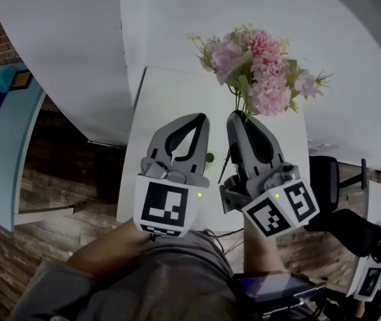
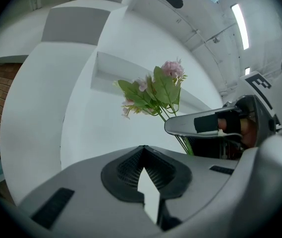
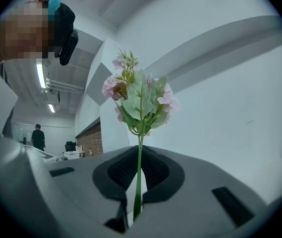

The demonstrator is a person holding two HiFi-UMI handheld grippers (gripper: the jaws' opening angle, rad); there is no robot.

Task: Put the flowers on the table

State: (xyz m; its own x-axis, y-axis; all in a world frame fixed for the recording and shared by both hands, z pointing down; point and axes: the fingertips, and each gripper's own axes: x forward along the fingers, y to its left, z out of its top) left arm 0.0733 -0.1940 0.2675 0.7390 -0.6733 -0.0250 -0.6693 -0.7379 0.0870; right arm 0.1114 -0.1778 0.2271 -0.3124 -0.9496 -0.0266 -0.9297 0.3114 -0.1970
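A bunch of pink flowers (image 1: 257, 72) with green leaves stands upright above the white table (image 1: 170, 92). My right gripper (image 1: 234, 114) is shut on its thin green stem (image 3: 139, 172), which runs up between the black pads to the blooms (image 3: 140, 95). My left gripper (image 1: 201, 116) hangs just to the left of it, shut with nothing between its tips (image 2: 143, 148). From the left gripper view the flowers (image 2: 153, 90) rise beyond the right gripper's finger (image 2: 200, 124). Both grippers hover over the table's near half.
A curved white wall (image 1: 76, 52) rises behind the table. A light blue table (image 1: 3, 146) stands at the left over brick flooring. A black chair (image 1: 337, 192) sits at the right. A dark screen (image 1: 274, 287) hangs at my waist. A person (image 3: 37, 135) stands far off.
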